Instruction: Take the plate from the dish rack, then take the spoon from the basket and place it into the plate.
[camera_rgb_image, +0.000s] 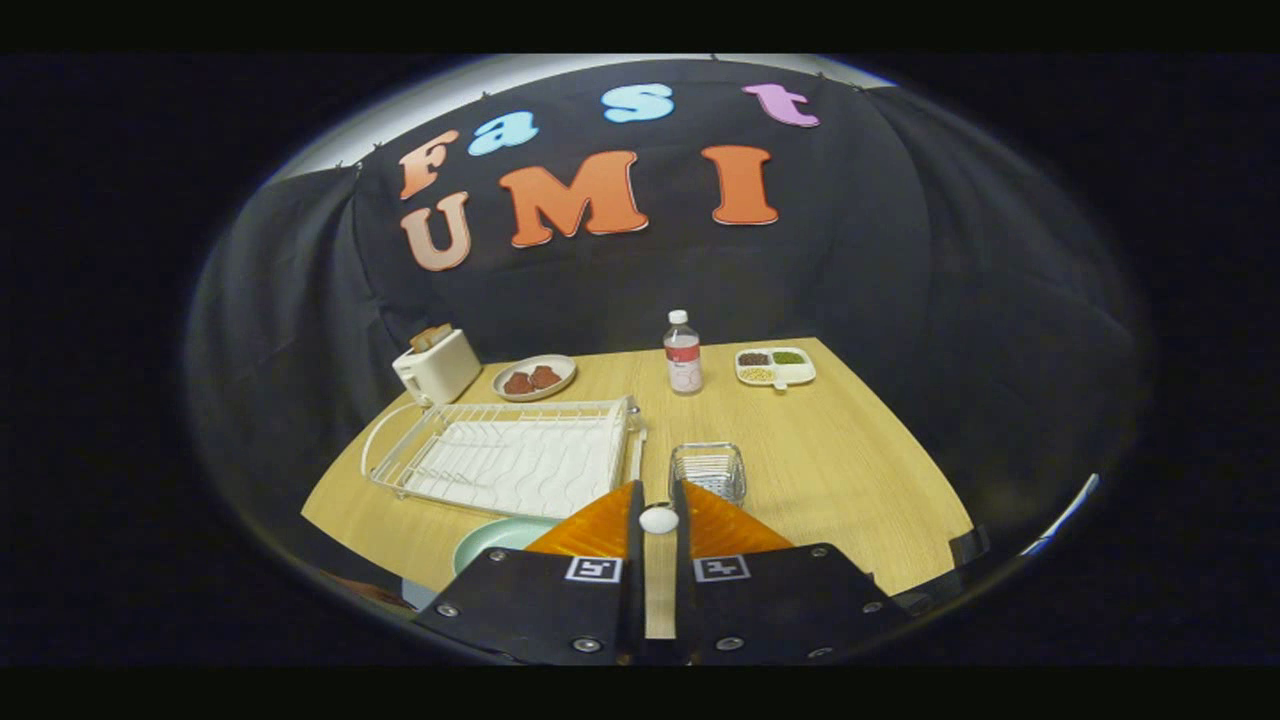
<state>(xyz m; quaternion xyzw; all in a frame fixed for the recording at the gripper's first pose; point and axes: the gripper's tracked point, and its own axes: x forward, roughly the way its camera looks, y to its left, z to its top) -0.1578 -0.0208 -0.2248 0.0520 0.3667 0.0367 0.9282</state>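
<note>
Hand-held gripper (659, 505) grips the white spoon (658, 519) between its nearly closed fingers, just before the wire basket (708, 470). Left of the basket, the green plate (497, 537) already lies on the table (850, 460), near the empty dish rack (505, 455). Remaining, I judge: putting the spoon into the plate.

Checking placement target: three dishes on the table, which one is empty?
The pale green plate, by the gripper fingers in front of the dish rack. The far round plate holds brown pieces; the divided tray holds beans.
</note>
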